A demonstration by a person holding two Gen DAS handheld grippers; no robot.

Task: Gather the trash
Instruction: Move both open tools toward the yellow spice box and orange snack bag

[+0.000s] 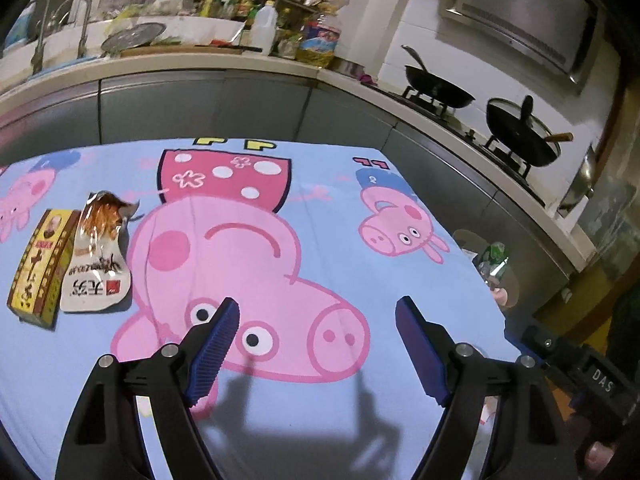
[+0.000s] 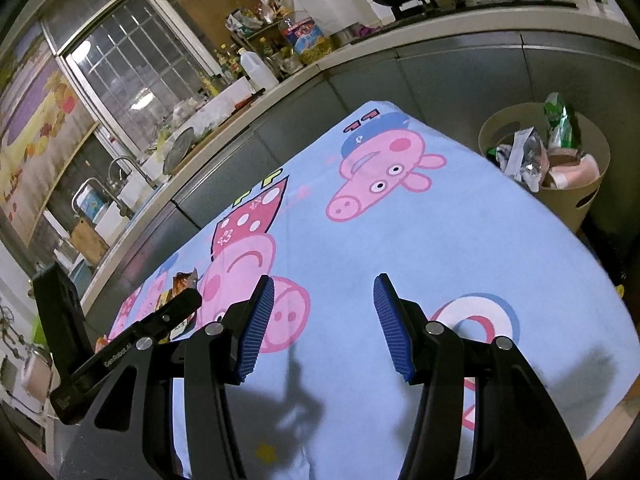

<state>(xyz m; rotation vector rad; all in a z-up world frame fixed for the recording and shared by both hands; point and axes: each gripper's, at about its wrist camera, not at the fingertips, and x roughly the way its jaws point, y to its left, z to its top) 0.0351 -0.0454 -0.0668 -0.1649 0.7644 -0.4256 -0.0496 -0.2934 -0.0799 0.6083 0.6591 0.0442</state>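
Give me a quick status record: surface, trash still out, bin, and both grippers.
surface: table under a blue cartoon-pig cloth
trash left: yellow box and snack pouch, side by side at the cloth's left edge in the left wrist view
bin: beige bin beyond the cloth's far right corner, already holding wrappers
left gripper: open, empty, above the cloth, right of the trash
right gripper: open, empty, above the cloth
done: not yet, two items remain

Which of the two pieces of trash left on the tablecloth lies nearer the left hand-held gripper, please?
The torn white snack pouch; it lies closer to the left hand-held gripper than the yellow box, which sits on its far side.
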